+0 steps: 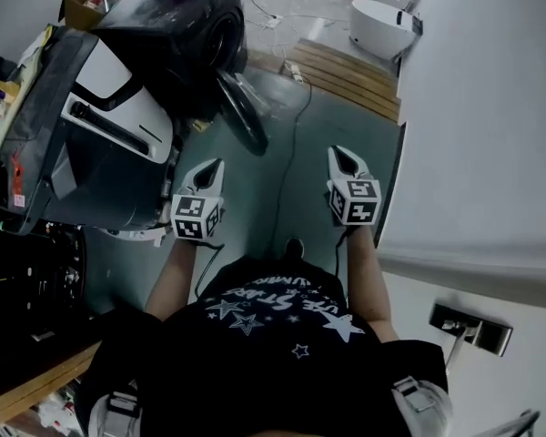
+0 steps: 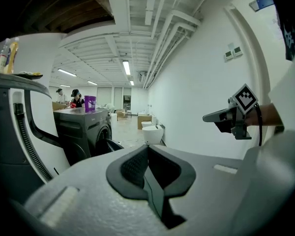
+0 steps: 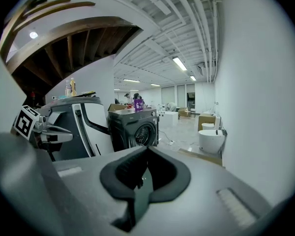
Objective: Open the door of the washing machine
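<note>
The dark washing machine [image 1: 177, 39] stands at the top left of the head view, some way ahead of both grippers. Its round door [image 1: 241, 112] hangs swung open towards me. The bare drum mouth [image 3: 145, 132] shows in the right gripper view. My left gripper [image 1: 205, 173] and right gripper [image 1: 346, 160] are held side by side over the floor, both shut with nothing in them. Neither touches the machine. The open door's edge [image 2: 113, 144] juts out beyond the left gripper [image 2: 147, 151]. The right gripper [image 3: 146, 154] faces the washing machine [image 3: 132, 127].
A white and grey appliance [image 1: 109, 126] stands close on the left. A white wall [image 1: 491, 135] runs along the right. Beyond are a wooden platform [image 1: 346, 76] and a white basin [image 1: 382, 25]. A cable [image 1: 291, 153] trails across the floor. A purple cup [image 2: 90, 102] sits on the washer.
</note>
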A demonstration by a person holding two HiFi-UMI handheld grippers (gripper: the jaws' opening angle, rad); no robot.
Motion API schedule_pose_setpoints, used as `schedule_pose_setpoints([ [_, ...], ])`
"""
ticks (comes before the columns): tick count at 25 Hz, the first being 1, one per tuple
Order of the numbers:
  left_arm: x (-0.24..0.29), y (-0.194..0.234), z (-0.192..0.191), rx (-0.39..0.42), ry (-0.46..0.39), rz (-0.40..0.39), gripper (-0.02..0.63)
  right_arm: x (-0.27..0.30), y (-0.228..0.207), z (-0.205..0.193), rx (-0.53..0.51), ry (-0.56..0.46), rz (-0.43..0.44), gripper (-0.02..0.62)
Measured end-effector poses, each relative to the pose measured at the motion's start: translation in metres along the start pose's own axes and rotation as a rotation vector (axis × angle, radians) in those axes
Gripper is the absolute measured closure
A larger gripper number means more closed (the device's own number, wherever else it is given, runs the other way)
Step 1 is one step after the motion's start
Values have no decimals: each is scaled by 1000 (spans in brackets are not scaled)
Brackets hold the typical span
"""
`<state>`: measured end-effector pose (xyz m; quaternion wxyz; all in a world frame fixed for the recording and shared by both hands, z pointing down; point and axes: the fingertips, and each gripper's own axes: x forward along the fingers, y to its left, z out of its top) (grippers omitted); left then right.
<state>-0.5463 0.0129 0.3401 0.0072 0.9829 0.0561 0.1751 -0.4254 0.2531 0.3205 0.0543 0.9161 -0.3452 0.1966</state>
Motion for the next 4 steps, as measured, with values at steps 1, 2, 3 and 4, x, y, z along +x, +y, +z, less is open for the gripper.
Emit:
schedule_pose_setpoints([
  [1, -6, 1, 0, 0, -6, -2, 595, -4, 7, 0, -3, -5, 0, 591],
  [2, -12, 2, -1, 0, -9, -5, 595, -7, 14, 0, -6, -8, 1, 591],
  [3, -18, 2, -2, 0, -11, -9, 595, -11, 21, 0, -9, -10, 1, 591],
  [4, -24, 2, -4, 0, -11, -14, 595, -14, 28, -1, -12, -12, 2, 591],
])
